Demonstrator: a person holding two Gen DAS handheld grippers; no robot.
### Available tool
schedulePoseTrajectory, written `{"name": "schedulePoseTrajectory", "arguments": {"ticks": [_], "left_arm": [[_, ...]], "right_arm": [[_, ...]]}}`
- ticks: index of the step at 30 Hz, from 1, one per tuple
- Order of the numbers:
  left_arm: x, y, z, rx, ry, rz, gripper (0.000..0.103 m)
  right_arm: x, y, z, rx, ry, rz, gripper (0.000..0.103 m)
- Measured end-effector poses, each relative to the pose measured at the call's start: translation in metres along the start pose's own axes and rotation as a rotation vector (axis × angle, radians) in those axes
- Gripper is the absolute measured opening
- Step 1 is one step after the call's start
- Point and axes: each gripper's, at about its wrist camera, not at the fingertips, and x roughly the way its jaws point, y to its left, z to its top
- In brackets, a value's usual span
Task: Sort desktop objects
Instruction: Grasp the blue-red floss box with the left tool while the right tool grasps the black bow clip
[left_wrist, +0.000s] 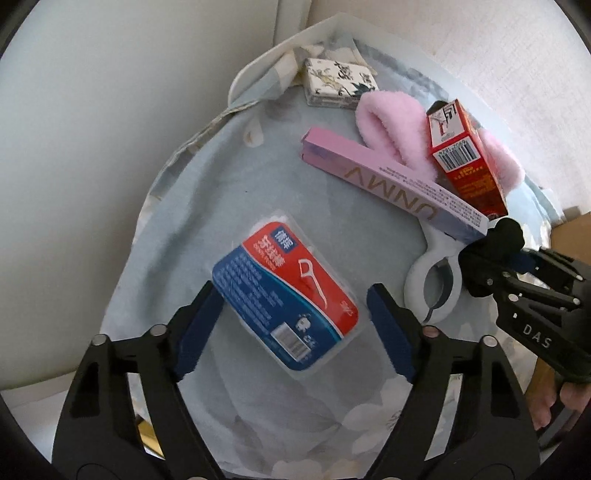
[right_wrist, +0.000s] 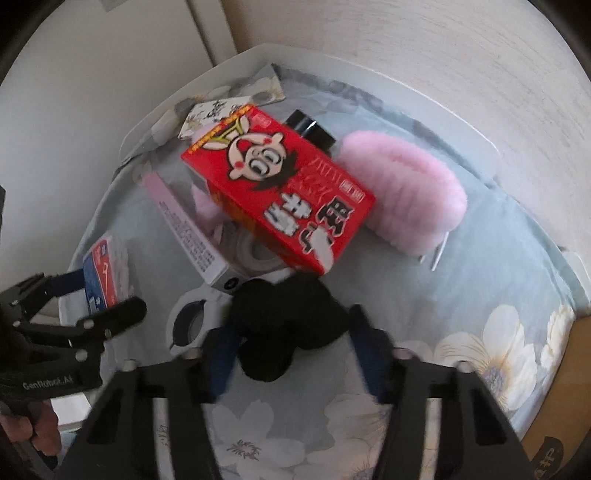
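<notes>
Pointing steeply down at a table covered by a pale blue floral cloth (left_wrist: 229, 177), the left gripper (left_wrist: 293, 314) straddles a flat plastic packet of dental floss picks (left_wrist: 284, 295); its blue pads stand wide on either side, the left pad just at the packet's edge, neither visibly pressing. The packet, red and blue with a glossy printed label, lies near the cloth's left edge.

To its right, the right gripper (right_wrist: 291, 350) also points down, its jaws narrowed around a black crumpled, soft-looking thing (right_wrist: 284, 325); the pads flank it closely, though motion blur hides whether they press. A bare hand (left_wrist: 565, 402) shows at its handle in the left wrist view.

Beyond the black thing, a white plastic ring-handled tool (left_wrist: 432, 288) lies partly under a long pink cardboard box (left_wrist: 391, 181). Further right, a red carton with a cartoon face (right_wrist: 280, 195) leans on a fluffy pink hair clip (right_wrist: 406, 199). Towards the far corner sits a small square box with an ink-painting print (left_wrist: 340, 83). No containers are visible in either view.
</notes>
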Motion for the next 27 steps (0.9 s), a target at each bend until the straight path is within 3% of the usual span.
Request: {"name": "schedulePoseTrajectory", "arguments": {"ticks": [7, 21, 27], "left_arm": [[-0.012, 0.008, -0.015, -0.022, -0.029, -0.018, 0.063], [-0.045, 0.02, -0.019, 0.013, -0.083, -0.08, 0.058], [-0.042, 0.016, -0.022, 0.03, -0.068, -0.105, 0.058]], "right_arm": [[-0.006, -0.003, -0.006, 0.026, -0.023, 0.008, 0.018], [-0.03, -0.027, -0.025, 0.128, -0.043, 0.009, 0.015], [-0.044, -0.036, -0.037, 0.175, -0.063, 0.003, 0.015]]}}
